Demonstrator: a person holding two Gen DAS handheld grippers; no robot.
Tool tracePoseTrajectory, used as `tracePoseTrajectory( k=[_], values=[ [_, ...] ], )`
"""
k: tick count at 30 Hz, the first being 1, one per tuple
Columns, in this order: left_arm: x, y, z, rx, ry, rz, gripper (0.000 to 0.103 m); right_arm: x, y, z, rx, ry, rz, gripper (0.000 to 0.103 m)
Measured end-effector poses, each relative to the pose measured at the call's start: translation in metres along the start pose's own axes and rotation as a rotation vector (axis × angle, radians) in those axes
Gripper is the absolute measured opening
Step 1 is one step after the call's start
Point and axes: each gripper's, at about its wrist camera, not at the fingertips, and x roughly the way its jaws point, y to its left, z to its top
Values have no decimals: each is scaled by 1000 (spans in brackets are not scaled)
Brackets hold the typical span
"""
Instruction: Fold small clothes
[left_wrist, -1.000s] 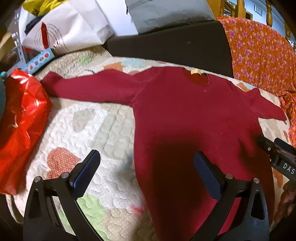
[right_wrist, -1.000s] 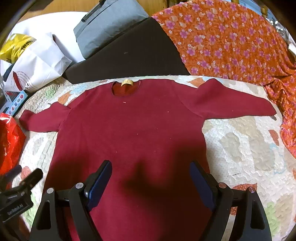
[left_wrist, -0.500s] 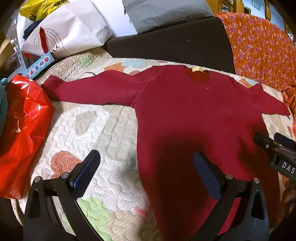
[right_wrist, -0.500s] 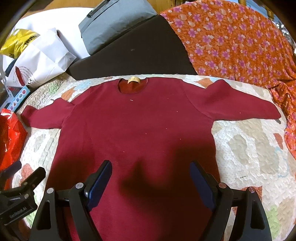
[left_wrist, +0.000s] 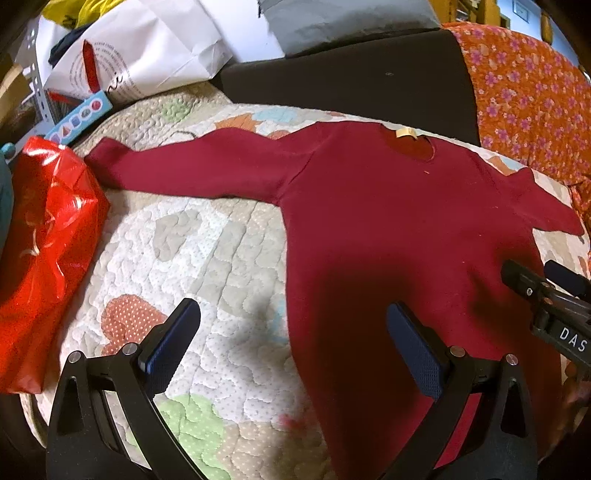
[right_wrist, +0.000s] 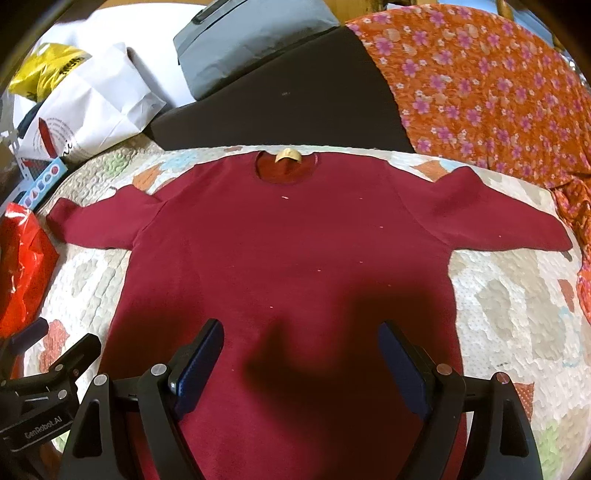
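Note:
A dark red long-sleeved top lies flat, front up, on a quilted patchwork cover, both sleeves spread out sideways and the neck with its tan label at the far side. My left gripper is open and empty, held above the top's left side edge. My right gripper is open and empty, held above the lower middle of the top. Each gripper shows at the edge of the other's view.
A red plastic bag lies at the cover's left edge. A white paper bag, a grey cushion and a black block stand behind the top. An orange flowered cloth lies at the right.
Both views have pulled back and up a little, so the top sits lower and more fully in frame. The top has not moved and both grippers have stayed open.

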Motion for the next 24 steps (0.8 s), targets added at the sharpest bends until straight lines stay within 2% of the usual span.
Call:
tracePoseTrajectory(
  k=[7, 10, 14, 20, 24],
  values=[
    [3, 25, 10, -57, 6, 16, 102, 8, 19, 6, -29, 9, 14, 84],
    [7, 35, 17, -60, 13, 45, 102, 11, 32, 12, -58, 9, 31, 84],
    [17, 51, 32, -97, 42, 35, 102, 16, 50, 21, -99, 6, 67, 84],
    [50, 100, 62, -241, 78, 64, 102, 28, 84, 42, -167, -9, 101, 84],
    [60, 118, 67, -285, 78, 86, 102, 42, 117, 70, -227, -18, 209, 84]
  ],
)
